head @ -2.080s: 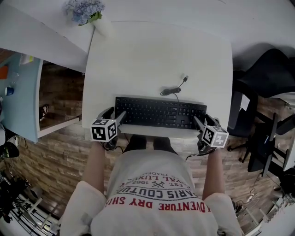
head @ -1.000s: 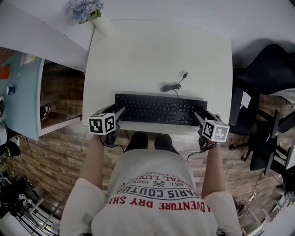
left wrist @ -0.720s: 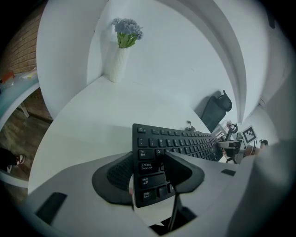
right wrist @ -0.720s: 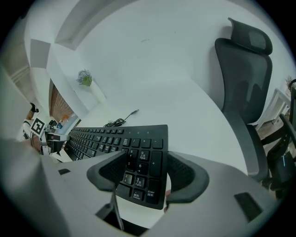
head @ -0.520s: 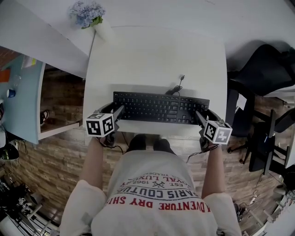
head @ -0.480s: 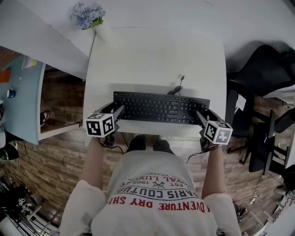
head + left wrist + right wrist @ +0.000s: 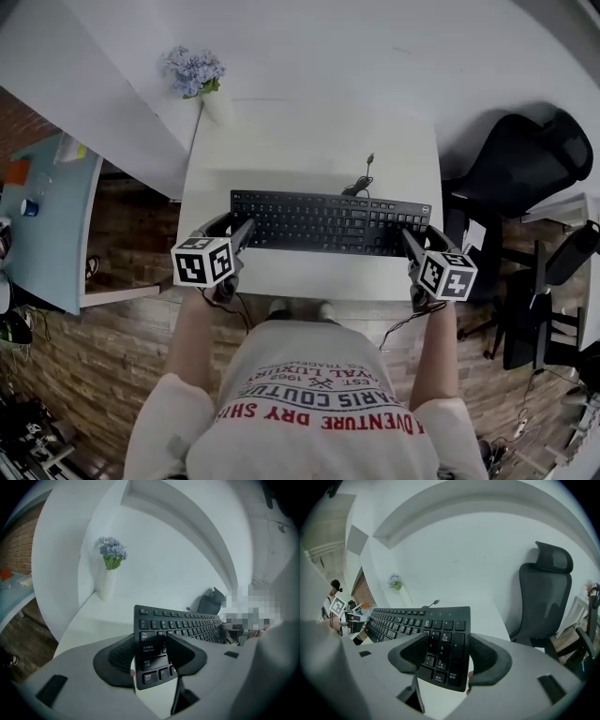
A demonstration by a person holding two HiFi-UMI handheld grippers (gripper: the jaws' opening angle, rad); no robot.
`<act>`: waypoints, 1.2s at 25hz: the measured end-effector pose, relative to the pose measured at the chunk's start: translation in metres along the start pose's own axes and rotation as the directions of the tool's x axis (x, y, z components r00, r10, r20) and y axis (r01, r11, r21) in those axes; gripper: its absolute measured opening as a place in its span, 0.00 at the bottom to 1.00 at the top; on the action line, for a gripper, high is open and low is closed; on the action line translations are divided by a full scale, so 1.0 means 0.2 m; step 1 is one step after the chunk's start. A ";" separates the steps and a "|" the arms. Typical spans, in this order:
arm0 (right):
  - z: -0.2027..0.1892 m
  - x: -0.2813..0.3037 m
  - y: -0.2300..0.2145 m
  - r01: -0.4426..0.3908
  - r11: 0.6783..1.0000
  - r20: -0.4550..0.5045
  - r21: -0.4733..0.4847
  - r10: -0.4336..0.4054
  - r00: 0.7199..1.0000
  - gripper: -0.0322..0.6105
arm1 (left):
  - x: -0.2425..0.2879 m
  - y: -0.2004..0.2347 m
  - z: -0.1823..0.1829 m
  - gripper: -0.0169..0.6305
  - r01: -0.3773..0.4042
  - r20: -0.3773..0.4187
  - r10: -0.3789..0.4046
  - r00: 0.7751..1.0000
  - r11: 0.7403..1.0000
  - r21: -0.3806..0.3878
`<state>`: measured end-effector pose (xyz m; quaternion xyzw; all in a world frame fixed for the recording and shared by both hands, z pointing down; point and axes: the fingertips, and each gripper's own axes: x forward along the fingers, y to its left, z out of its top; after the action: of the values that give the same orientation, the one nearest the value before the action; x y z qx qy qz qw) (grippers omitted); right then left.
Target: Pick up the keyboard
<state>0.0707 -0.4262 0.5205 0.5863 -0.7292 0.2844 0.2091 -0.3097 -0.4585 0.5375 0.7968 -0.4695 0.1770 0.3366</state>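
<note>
Your left gripper (image 7: 236, 229) is clamped on the left end of the black keyboard (image 7: 328, 222). In the left gripper view, that gripper (image 7: 150, 656) has the end with the Ctrl and Shift keys between its pads. One pad lies over the key face and the other sits against the far side, with only a narrow gap between the jaws.

Your right gripper (image 7: 411, 242) grips the opposite end the same way. In the right gripper view, the number-pad end sits squeezed between the two dark pads of that gripper (image 7: 443, 656).

The keyboard (image 7: 417, 618) spans level between your two hands, near the front edge of the white desk (image 7: 309, 122). From the gripper views it looks clear of the desktop, with bare white surface showing under its near corners. Its cable (image 7: 361, 183) trails from the back edge onto the desk.
</note>
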 end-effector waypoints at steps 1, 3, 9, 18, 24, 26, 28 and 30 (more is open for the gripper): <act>0.04 -0.02 0.00 0.001 1.000 0.017 -0.004 -0.001 1.000 0.51 | -0.02 -0.01 0.05 0.37 -0.002 0.018 0.001 1.000 1.000 0.013; 0.10 -0.06 0.01 0.007 1.000 0.048 -0.007 -0.006 0.999 0.51 | -0.06 -0.05 0.13 0.37 -0.004 0.050 0.002 0.999 0.999 0.041; 0.29 -0.15 0.03 0.026 0.999 0.143 -0.021 -0.023 0.989 0.51 | -0.14 -0.12 0.36 0.37 -0.005 0.129 -0.010 0.992 0.994 0.110; 0.53 -0.27 0.08 0.041 0.998 0.258 -0.050 -0.026 0.966 0.51 | -0.26 -0.18 0.60 0.37 -0.011 0.232 -0.026 0.972 0.987 0.159; 0.69 -0.32 0.12 0.053 0.995 0.312 -0.082 -0.025 0.950 0.51 | -0.31 -0.18 0.72 0.37 -0.009 0.278 -0.037 0.960 0.987 0.163; 0.72 -0.33 0.13 0.057 0.994 0.319 -0.090 -0.025 0.947 0.51 | -0.32 -0.18 0.74 0.37 -0.012 0.285 -0.035 0.958 0.987 0.162; 0.73 -0.33 0.13 0.061 0.993 0.325 -0.098 -0.026 0.945 0.51 | -0.32 -0.18 0.74 0.37 -0.012 0.288 -0.035 0.957 0.987 0.159; 0.73 -0.33 0.13 0.062 0.993 0.327 -0.105 -0.025 0.945 0.51 | -0.32 -0.17 0.74 0.37 -0.013 0.288 -0.033 0.957 0.988 0.156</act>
<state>0.0634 -0.4700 0.3645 0.6282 -0.7555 0.1374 0.1254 -0.3163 -0.5105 0.3814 0.8406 -0.4942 0.0928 0.2014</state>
